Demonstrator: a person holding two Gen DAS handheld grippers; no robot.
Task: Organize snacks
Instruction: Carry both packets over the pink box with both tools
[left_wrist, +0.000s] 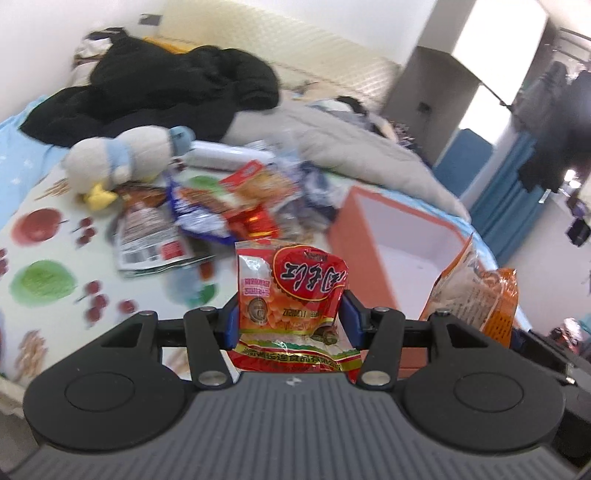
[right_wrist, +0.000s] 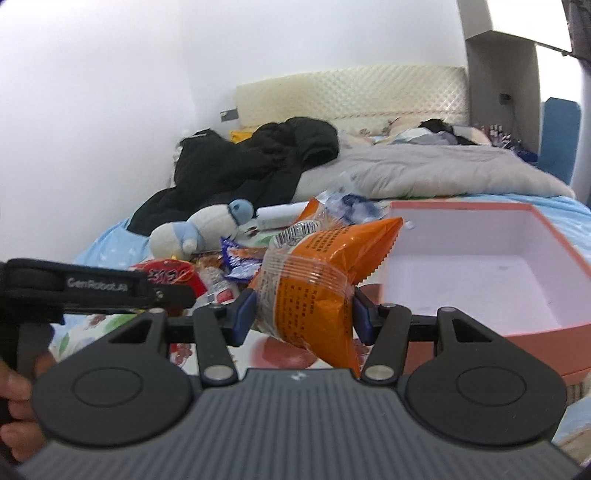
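Observation:
My left gripper (left_wrist: 290, 317) is shut on a red snack packet (left_wrist: 291, 291) with printed characters, held up above the fruit-print cloth. My right gripper (right_wrist: 303, 314) is shut on an orange snack packet (right_wrist: 317, 280), which also shows at the right edge of the left wrist view as the orange packet (left_wrist: 480, 291). An open orange box with a white inside (right_wrist: 491, 258) sits to the right, its near wall (left_wrist: 369, 236) just beyond the red packet. A pile of snack packets (left_wrist: 207, 210) lies on the cloth behind. The left gripper's body (right_wrist: 92, 288) and a hand (right_wrist: 14, 387) show at left in the right wrist view.
A white and blue plush toy (left_wrist: 122, 158) lies left of the snack pile. Black clothing (left_wrist: 166, 92) and a grey duvet (right_wrist: 436, 170) cover the bed behind. A cream headboard (right_wrist: 351, 92) runs along the wall. Blue curtains (left_wrist: 517, 177) hang at far right.

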